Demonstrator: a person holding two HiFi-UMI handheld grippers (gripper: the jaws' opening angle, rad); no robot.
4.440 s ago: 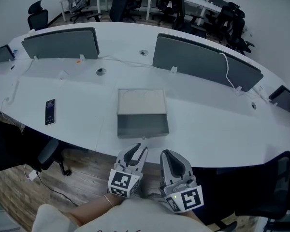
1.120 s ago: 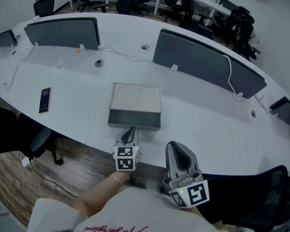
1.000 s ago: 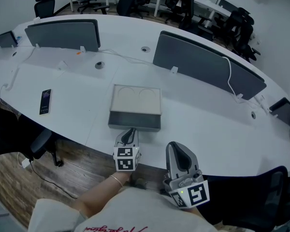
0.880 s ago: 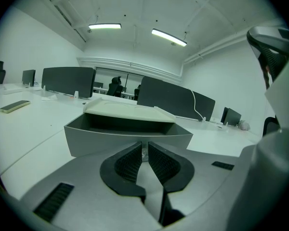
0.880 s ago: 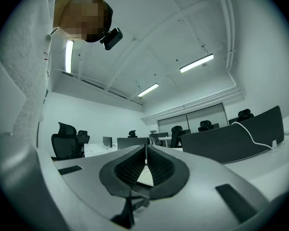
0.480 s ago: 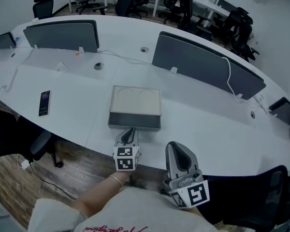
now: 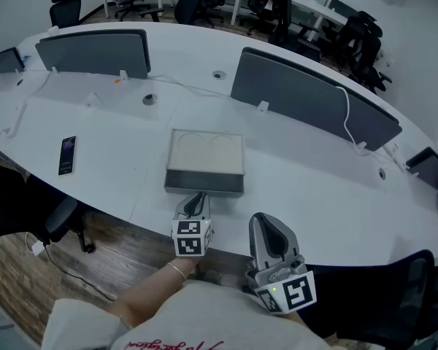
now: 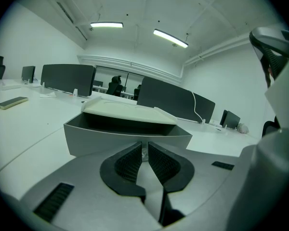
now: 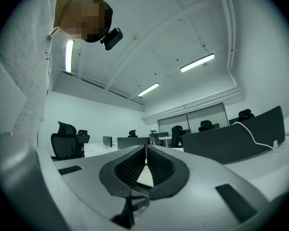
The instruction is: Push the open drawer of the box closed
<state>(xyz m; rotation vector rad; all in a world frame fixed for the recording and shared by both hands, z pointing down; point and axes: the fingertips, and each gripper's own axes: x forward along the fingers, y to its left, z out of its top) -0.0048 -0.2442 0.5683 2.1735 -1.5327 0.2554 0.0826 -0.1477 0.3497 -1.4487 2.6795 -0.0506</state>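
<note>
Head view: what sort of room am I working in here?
Most likely an open-plan office. A long curved white desk carries grey divider screens, black swivel office chairs stand at further desks behind, and the left gripper view shows strip lights on the ceiling.

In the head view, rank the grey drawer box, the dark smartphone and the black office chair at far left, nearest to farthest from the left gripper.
From the left gripper:
1. Grey drawer box, directly ahead of its tips.
2. Dark smartphone, left on the white table.
3. Black office chair, beyond the table's far edge, upper left.
</note>
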